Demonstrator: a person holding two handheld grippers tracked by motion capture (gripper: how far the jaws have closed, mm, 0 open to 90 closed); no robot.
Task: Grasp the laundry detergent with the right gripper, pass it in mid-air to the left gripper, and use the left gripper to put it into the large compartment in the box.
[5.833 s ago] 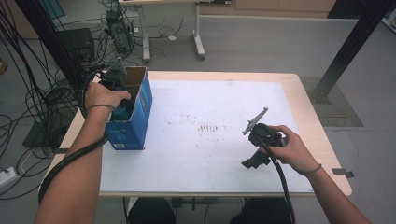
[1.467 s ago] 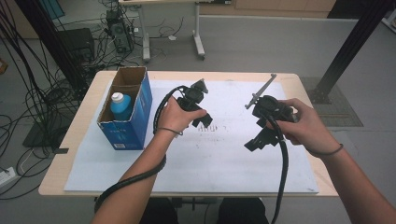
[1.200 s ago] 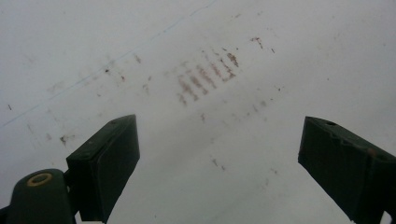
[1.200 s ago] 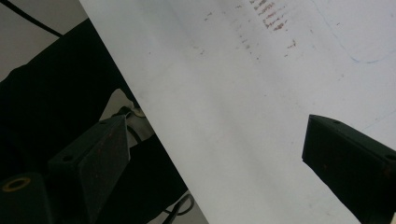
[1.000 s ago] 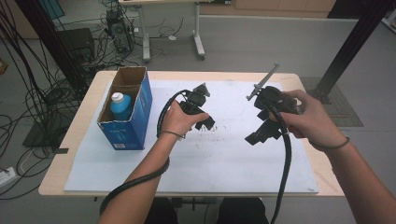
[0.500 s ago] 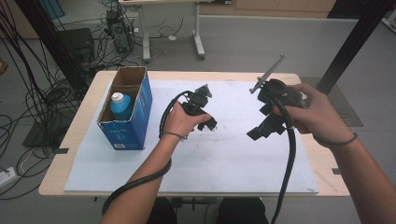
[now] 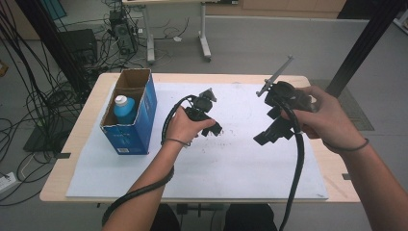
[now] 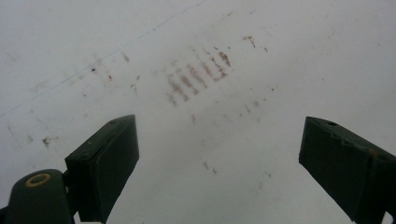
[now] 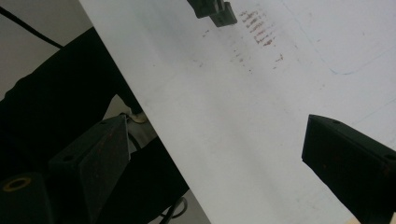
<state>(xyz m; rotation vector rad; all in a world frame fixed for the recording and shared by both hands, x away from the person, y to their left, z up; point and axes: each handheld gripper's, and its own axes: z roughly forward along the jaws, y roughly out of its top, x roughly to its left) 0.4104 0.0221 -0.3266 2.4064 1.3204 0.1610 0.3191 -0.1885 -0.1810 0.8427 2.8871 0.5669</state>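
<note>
While I scan the high view from the left edge, the first thing I log is the blue cardboard box (image 7: 130,115) standing open-topped at the left end of the table (image 7: 86,120), with a blue bottle (image 7: 124,109) with a white cap upright inside it. Just right of the box, apart from it, the left hand-held gripper (image 7: 215,129) hangs over the white sheet (image 7: 226,168) that covers the table. In the left gripper view its jaws stand wide apart with nothing between them, above a patch of reddish-brown smudges (image 8: 198,77) on the sheet. Further right, well apart from the left one, the right hand-held gripper (image 7: 262,139) is held above the sheet, jaws pointing down and toward the left. In the right gripper view its jaws are also spread wide and empty.
</note>
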